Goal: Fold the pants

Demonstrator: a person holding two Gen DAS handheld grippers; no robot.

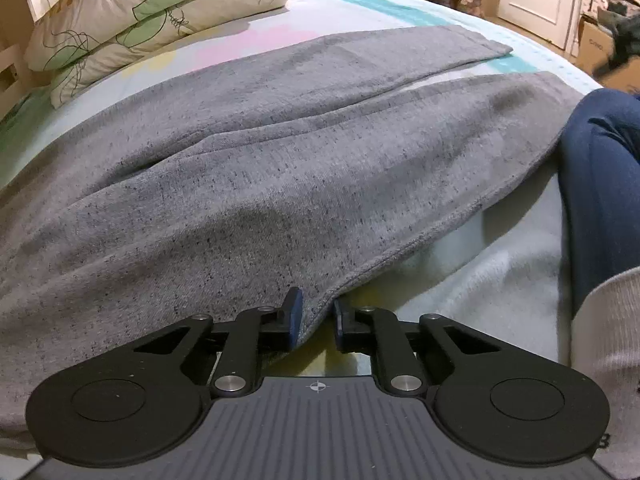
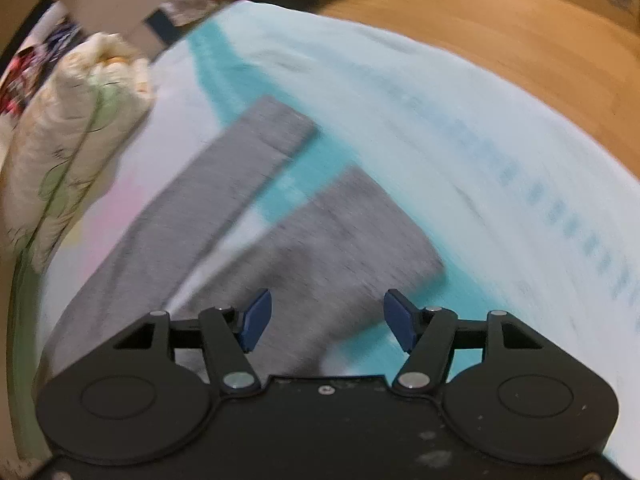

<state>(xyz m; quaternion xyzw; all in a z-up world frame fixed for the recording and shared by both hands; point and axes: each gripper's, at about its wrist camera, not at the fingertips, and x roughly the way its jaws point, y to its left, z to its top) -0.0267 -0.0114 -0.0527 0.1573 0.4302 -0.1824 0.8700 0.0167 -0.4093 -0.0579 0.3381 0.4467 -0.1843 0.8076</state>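
Grey pants (image 1: 260, 168) lie spread flat on the bed, their two legs running away toward the far right. In the left wrist view my left gripper (image 1: 318, 322) is shut on the near edge of the fabric, a fold of it pinched between the blue pads. The right wrist view is blurred. It shows my right gripper (image 2: 326, 320) open above the near pant leg (image 2: 320, 240), with nothing between its fingers. The two leg ends lie apart, and teal sheet shows between them.
The pale bed sheet (image 1: 480, 288) has teal and pink stripes. Stacked floral pillows (image 1: 140, 20) sit at the far left. A person's leg in blue jeans (image 1: 600, 180) rests on the bed at the right. Wooden floor (image 2: 500, 40) lies beyond the bed's edge.
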